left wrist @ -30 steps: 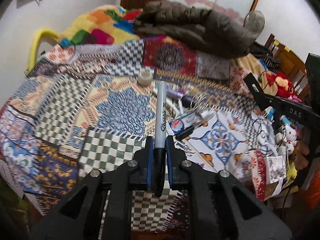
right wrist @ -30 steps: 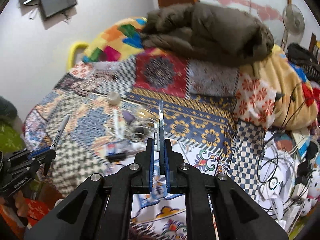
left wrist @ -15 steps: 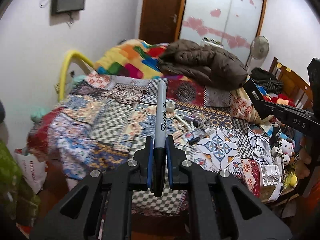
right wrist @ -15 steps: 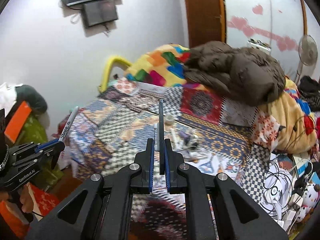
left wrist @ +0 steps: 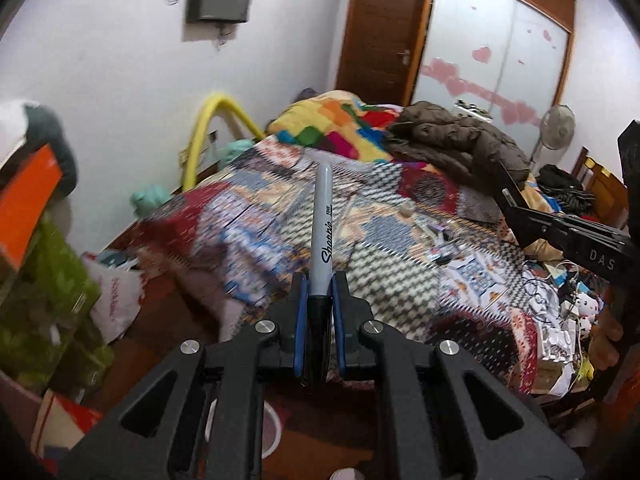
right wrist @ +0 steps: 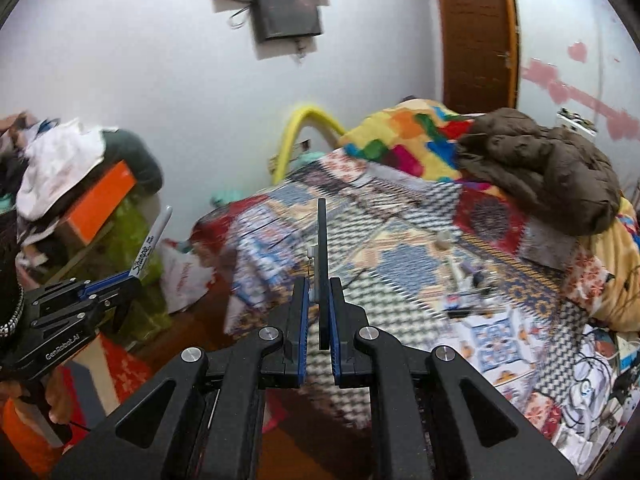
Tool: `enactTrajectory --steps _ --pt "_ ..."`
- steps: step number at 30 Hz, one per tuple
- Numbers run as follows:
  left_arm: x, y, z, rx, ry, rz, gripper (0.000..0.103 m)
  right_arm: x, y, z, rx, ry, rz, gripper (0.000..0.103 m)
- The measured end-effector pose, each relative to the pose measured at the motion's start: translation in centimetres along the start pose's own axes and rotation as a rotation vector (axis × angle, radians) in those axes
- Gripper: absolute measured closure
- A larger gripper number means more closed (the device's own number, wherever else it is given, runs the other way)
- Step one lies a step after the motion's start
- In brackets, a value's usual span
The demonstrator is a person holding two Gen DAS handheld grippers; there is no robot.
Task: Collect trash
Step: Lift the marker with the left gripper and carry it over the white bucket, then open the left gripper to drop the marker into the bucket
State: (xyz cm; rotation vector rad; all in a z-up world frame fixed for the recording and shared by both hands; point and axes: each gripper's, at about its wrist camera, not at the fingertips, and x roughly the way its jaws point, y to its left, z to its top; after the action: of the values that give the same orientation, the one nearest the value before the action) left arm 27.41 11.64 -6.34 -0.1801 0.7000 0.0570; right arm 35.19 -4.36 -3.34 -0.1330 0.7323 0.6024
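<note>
Both tongs have pulled back and up from the patchwork-quilted bed (left wrist: 400, 280), the left tongs (left wrist: 320, 304) clamped on a light, stiff, slippery grey-barrelled black-capped marker (left wrist: 322, 240) near its cap, the right tongs (right wrist: 318, 300) pinching a thin, rigid dark flat strip (right wrist: 322, 240).
</note>
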Motion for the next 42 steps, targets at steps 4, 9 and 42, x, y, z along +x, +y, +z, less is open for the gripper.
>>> enactTrajectory --steps 4,9,42 --pt "-1.1 3.2 -2.7 -0.039 0.033 0.047 0.092 1.7 3.4 -1.3 -0.045 0.037 0.041 0.095" --pt "-0.7 6.9 -6.3 -0.086 0.097 0.105 0.092 4.7 7.0 -3.2 -0.089 0.107 0.082 0.095" --pt "18.2 19.0 -26.0 -0.384 0.684 0.138 0.092 29.4 18.0 -20.4 -0.219 0.825 0.215 0.095"
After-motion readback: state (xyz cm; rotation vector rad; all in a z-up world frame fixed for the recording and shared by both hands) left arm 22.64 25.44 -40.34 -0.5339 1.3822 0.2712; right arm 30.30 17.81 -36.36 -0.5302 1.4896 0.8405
